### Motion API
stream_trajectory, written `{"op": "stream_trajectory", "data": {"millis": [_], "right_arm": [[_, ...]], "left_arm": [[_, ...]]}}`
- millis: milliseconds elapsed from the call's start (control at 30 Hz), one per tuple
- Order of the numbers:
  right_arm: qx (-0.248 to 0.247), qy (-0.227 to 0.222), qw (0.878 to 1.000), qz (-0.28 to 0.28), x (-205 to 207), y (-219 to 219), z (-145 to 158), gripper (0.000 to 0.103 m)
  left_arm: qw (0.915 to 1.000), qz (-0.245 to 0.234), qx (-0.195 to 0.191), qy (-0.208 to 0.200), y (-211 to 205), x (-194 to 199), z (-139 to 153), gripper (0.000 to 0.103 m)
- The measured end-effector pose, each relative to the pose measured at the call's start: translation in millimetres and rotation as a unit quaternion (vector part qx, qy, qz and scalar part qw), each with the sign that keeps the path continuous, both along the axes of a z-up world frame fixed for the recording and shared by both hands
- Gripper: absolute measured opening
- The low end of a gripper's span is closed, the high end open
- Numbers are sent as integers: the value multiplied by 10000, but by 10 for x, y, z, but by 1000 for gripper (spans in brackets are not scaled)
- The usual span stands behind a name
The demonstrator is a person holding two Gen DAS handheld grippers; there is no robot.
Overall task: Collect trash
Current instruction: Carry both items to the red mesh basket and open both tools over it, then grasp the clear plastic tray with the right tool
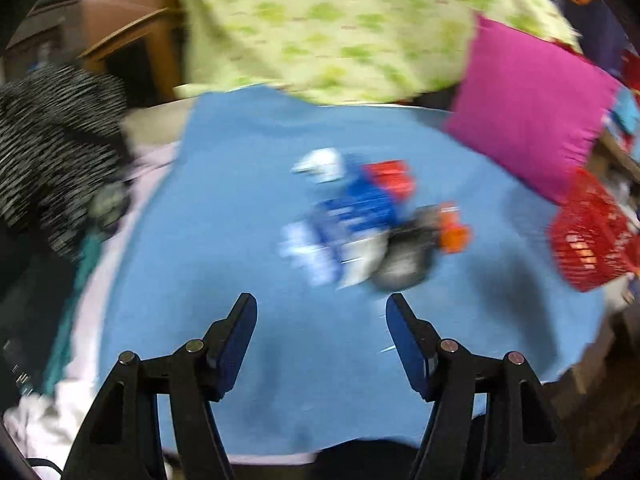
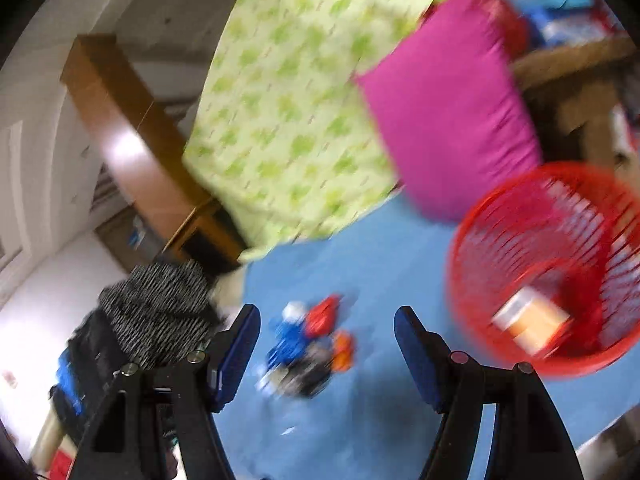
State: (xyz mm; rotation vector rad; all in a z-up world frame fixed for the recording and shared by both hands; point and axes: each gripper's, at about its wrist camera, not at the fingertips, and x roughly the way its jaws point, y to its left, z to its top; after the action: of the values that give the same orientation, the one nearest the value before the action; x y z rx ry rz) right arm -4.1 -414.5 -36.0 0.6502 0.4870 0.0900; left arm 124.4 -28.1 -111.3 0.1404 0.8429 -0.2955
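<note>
Black jaws fill the foreground in both wrist views, and both sets stand spread wide with nothing between them: the left gripper (image 1: 321, 320) hangs over the near part of the blue sheet (image 1: 224, 208), the right gripper (image 2: 327, 336) sits higher, off toward the red basket (image 2: 472, 280). Everything is smeared by motion blur, so details are thin. The trash pile (image 1: 360, 216) lies around the middle of the sheet, a clump of blue, white, red, orange and grey wrappers touching one another; I cannot tell how many pieces. The basket stands near the sheet's right edge, just below the magenta pillow (image 1: 528, 108), and already holds an orange-and-white box (image 2: 532, 320). So, by my reading, this is the reach for another pick. Next call: bring one set of released jaws down onto a single piece at the pile's rim, close, then carry it across to the basket.
</note>
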Motion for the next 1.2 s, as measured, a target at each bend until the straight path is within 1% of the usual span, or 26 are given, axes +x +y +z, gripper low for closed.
{"op": "stream_trajectory", "data": {"millis": [33,133,200,333,400,533,600,633,700,767,800,933,1000,1067,1167,1200], "right_arm": [[42,171,9998,122,103,149,-96,74],[263,636,9964,489,369,456,-346,74],[399,985,9924,615,574,621,-532,74],[707,1504,9832,751,843,785,-858,74],[839,1693,9781,868,952,872,-1014,74],[1072,1943,9718,800,1134,937,-1233,74],[1245,2010,9689,727,1241,941,-1293,74],[1238,2032,9688,692,1282,959,-1298,74],[1118,2028,9700,736,1366,1020,-1257,74],[952,2014,9710,872,1403,1107,-1224,74],[782,2015,9712,1002,1417,1192,-1215,74],[402,2023,9711,1198,1429,1417,-1261,74],[108,2040,9714,1208,1439,1511,-1289,79],[-125,1960,9722,1274,1446,1596,-1302,80],[-429,1999,9698,1329,1480,1736,-1328,87],[-567,2019,9683,1355,1502,1798,-1349,87]], "left_arm": [[9999,161,-6,21,215,10,-49,68],[9992,338,-168,139,446,-7,-140,68],[9988,355,-279,214,525,-1,-204,68],[9983,241,-420,332,473,85,-335,68],[9977,74,-516,423,400,102,-402,68],[9967,-297,-542,528,201,61,-521,68],[9958,-482,-531,560,116,29,-569,68],[9956,-555,-518,552,90,20,-579,68],[9955,-648,-481,503,62,35,-585,68],[9956,-638,-466,500,79,125,-572,68],[9957,-606,-483,505,102,178,-562,68],[9962,-341,-599,525,273,423,-497,68],[9966,-225,-632,482,355,455,-480,68],[9966,-111,-663,474,451,446,-489,69],[9959,44,-682,594,576,439,-580,69],[9956,88,-692,630,606,437,-604,69]]}}
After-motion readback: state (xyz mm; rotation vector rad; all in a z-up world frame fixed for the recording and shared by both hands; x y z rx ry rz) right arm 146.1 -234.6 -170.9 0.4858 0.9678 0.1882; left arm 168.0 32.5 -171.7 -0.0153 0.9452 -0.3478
